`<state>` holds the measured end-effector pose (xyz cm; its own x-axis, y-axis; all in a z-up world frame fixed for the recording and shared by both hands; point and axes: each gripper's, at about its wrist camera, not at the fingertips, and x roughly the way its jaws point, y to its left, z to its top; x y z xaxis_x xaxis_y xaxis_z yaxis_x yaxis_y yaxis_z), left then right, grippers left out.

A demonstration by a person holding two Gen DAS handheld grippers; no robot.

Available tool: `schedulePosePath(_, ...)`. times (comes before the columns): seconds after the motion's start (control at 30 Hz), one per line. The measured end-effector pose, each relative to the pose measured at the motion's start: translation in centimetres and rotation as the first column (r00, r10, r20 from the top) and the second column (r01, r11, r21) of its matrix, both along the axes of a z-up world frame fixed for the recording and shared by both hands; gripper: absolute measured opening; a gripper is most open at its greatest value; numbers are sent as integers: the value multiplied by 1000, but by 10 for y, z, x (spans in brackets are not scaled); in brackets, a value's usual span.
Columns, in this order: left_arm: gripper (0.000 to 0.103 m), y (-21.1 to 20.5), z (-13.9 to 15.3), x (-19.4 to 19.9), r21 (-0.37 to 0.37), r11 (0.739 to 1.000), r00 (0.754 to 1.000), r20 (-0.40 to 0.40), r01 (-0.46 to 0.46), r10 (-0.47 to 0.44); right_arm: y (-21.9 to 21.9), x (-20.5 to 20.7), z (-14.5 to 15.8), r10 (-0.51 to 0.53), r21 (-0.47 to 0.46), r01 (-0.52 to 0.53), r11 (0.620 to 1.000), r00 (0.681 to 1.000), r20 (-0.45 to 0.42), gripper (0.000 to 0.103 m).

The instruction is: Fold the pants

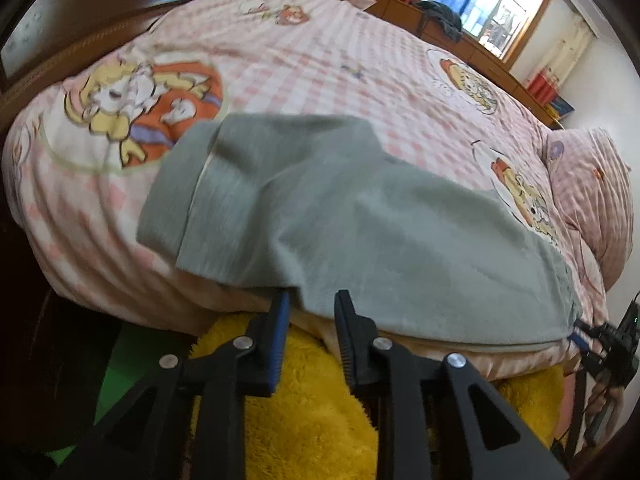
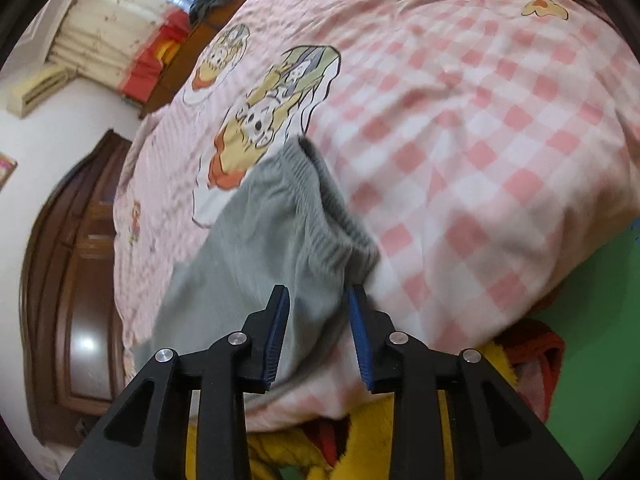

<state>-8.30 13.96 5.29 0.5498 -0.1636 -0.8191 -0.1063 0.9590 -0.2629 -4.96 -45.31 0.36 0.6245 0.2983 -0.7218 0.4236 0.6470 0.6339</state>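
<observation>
Both grippers, left gripper (image 1: 310, 336) and right gripper (image 2: 318, 332), are hanging part-open and empty at the near edge of the grey pants (image 1: 320, 208), whose long axis is running sideways between them.

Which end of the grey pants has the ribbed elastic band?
The end at the right gripper: grey knit pants show a gathered ribbed waistband; the left gripper's end is plain.

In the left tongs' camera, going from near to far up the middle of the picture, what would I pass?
Tongs → yellow fluffy rug → grey pants → pink checked bedspread → window.
</observation>
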Motion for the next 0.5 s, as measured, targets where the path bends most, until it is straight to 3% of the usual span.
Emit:
schedulePosePath(0.1,24,-13,8,1,-8,999,999,19,31,-31,1,8,-7,-23,-145,10,989,996,-87,28)
schedulePosePath(0.2,25,-27,14,5,6,998,997,28,65,-65,5,1,-1,-31,-156,18,988,996,-86,28)
schedulePosePath(0.33,25,-45,16,12,-8,995,995,20,102,-102,26,-16,32,-1,-246,-9,969,999,-42,28)
schedulePosePath(0.43,26,-66,17,17,7,988,988,22,151,-151,47,-24,48,54,-214,-51,976,998,12,28)
schedulePosePath(0.5,28,-84,16,20,20,981,981,22,192,-193,69,-23,44,137,-102,-133,986,990,27,28)
